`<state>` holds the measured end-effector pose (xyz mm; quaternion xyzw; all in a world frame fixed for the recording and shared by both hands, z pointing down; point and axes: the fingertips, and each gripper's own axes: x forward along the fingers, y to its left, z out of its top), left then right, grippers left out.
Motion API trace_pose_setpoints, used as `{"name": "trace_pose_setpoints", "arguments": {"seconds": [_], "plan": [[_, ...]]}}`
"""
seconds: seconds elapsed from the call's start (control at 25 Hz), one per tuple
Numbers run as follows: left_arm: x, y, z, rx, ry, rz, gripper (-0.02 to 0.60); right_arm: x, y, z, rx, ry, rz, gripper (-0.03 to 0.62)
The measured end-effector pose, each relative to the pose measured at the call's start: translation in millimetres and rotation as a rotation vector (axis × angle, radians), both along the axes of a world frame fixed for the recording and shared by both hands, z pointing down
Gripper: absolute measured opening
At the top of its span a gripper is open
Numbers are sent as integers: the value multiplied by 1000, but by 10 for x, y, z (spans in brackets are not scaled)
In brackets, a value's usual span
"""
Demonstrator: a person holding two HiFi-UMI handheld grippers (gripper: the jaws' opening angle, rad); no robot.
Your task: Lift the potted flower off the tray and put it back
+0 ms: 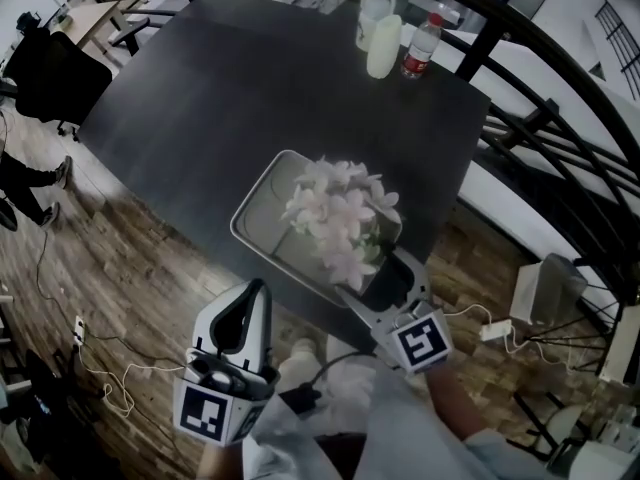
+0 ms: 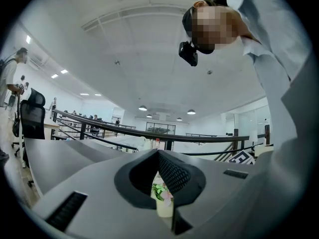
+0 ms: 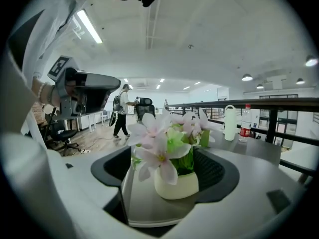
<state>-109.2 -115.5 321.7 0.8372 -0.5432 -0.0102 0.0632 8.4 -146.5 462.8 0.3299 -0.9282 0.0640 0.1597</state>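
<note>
On the tray (image 1: 262,200), the potted flower (image 1: 340,218) stands between the right claw's (image 3: 167,169) wide-open jaws, not clamped. Left of the tray, the left claw (image 1: 250,303) hangs closed and empty.

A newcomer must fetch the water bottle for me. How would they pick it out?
On the dark table, look past the tray with the potted flower to the far edge, where three containers stand together. The bottle is the rightmost: clear, with a red label and cap, unlike the pale tumbler and white jug beside it.
</note>
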Motion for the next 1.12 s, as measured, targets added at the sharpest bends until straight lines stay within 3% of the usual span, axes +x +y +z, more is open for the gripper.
{"name": "trace_pose_setpoints", "arguments": {"seconds": [0.52, 1.12], "plan": [[84, -207, 43, 5, 11, -25, -2, 416, -117, 375, -59, 117, 23, 379], [4, -339, 209, -44, -6, -90, -2, -85, -476, 414, -27, 60, -78, 380]]}}
